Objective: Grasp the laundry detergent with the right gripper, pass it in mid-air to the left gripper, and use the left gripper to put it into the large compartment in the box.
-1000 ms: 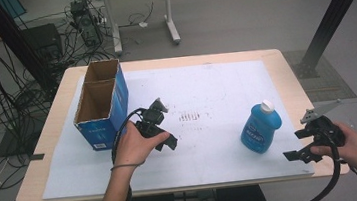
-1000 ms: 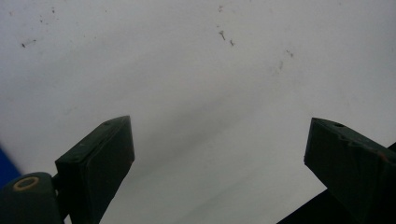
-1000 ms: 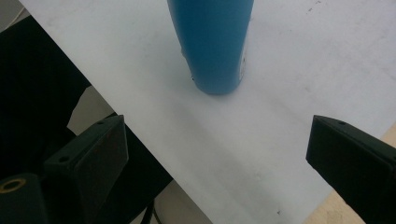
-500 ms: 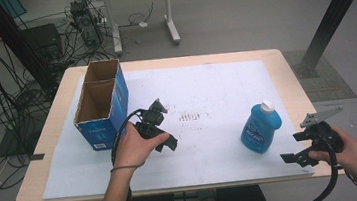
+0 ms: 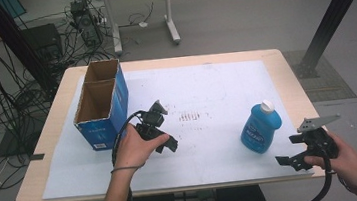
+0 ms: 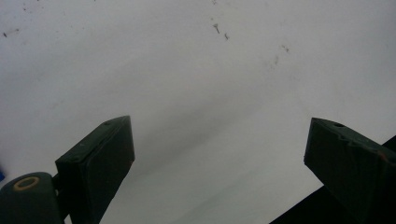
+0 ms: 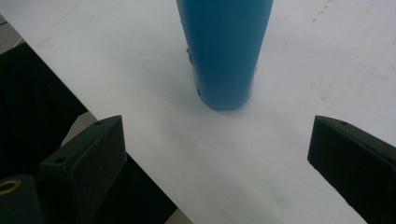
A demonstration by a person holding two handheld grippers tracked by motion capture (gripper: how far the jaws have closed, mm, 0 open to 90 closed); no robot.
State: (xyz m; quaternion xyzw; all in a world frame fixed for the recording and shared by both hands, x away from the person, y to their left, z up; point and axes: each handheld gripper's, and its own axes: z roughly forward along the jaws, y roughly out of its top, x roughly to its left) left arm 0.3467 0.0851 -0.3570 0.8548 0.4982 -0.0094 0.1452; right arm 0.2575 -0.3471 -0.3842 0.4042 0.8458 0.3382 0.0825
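The right hand-held gripper (image 5: pixel 293 156) gapes wide, the blue bottle (image 7: pixel 224 51) (upright) just ahead; the left hand-held gripper (image 5: pixel 163 140) likewise wide, empty.

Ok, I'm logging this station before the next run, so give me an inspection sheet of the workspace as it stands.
Surface: wooden table covered by a white sheet with dark scuff marks near its middle.
Job's things: blue bottle, white cap on, upright at right; open blue cardboard box, two compartments, at left, nothing seen in them.
Clutter: nothing seen on the sheet.
Grippers: left claw open over bare sheet, holding nothing; right claw open at the table's near right edge, pointed at the bottle, apart from it.
Cables: one trails from each claw; many on the floor at left.
Surroundings: grey floor, another table's legs, black post at right.
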